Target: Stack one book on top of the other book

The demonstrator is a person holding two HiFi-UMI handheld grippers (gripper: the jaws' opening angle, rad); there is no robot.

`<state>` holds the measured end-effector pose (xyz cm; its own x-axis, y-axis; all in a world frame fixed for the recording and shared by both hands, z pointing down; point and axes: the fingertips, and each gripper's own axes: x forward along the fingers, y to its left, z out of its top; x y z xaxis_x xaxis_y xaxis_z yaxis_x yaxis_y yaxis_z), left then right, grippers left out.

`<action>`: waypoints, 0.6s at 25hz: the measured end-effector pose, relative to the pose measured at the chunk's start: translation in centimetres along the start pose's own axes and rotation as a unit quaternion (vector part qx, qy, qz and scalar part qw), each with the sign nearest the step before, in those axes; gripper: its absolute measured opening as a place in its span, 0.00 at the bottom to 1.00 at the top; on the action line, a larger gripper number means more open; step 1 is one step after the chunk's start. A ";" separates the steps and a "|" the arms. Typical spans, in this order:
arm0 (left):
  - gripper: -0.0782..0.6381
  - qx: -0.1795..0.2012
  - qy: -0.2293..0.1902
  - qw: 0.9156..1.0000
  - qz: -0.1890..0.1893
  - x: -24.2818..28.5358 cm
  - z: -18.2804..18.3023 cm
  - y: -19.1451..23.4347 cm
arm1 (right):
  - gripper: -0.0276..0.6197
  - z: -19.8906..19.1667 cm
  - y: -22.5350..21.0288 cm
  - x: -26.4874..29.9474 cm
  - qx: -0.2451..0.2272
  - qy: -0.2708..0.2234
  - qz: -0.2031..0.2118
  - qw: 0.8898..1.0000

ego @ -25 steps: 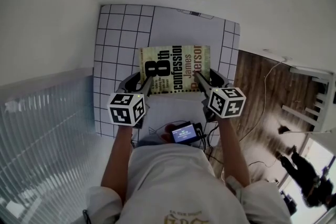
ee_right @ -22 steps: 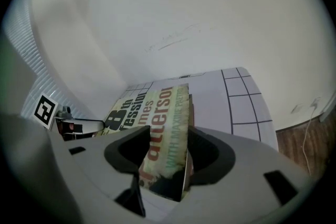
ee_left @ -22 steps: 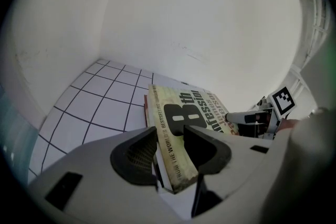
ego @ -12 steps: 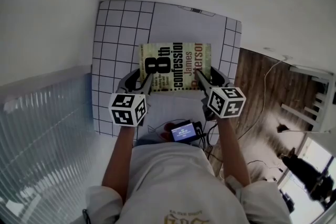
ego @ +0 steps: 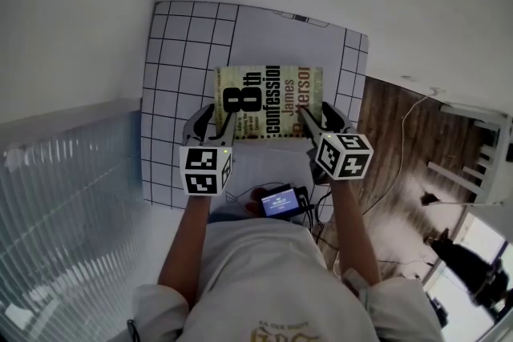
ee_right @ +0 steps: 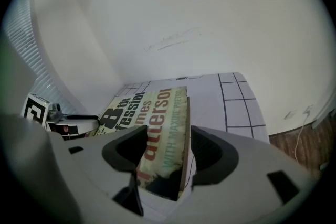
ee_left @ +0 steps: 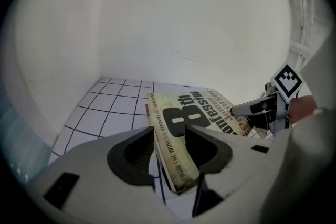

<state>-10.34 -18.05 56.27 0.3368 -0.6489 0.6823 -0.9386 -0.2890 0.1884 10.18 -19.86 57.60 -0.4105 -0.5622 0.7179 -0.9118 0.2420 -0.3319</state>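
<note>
The book (ego: 268, 102) is apparently being released on the table (ego: 183, 52), its 7 and 5 o'clock corners being straddled by the left hand-held gripper (ego: 214, 119) and right hand-held gripper (ego: 318, 114), jaws apart after just opening; clean withdrawal seems called for.

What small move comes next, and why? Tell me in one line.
Probably draw both grippers straight back toward the person. The left gripper and right gripper have just been opening their jaws, the book lies flat, and its near corners sit between them.
</note>
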 end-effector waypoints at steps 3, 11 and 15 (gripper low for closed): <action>0.36 0.008 -0.003 1.000 0.002 -0.1 -0.1 0.0 | 0.44 -0.1 0.0 -0.1 -0.001 -0.001 -0.009 1.000; 0.38 0.012 -0.011 1.000 0.000 -0.5 0.3 0.2 | 0.45 0.9 0.1 -0.9 0.007 -0.023 -0.015 1.000; 0.38 0.008 -0.024 1.000 0.001 -1.0 1.1 0.3 | 0.45 1.6 0.2 -1.1 0.003 -0.030 -0.016 0.999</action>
<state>-10.88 -18.27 54.88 0.3389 -0.6826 0.6475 -0.9379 -0.2989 0.1759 10.47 -20.48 55.77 -0.3791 -0.6165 0.6901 -0.9244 0.2185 -0.3126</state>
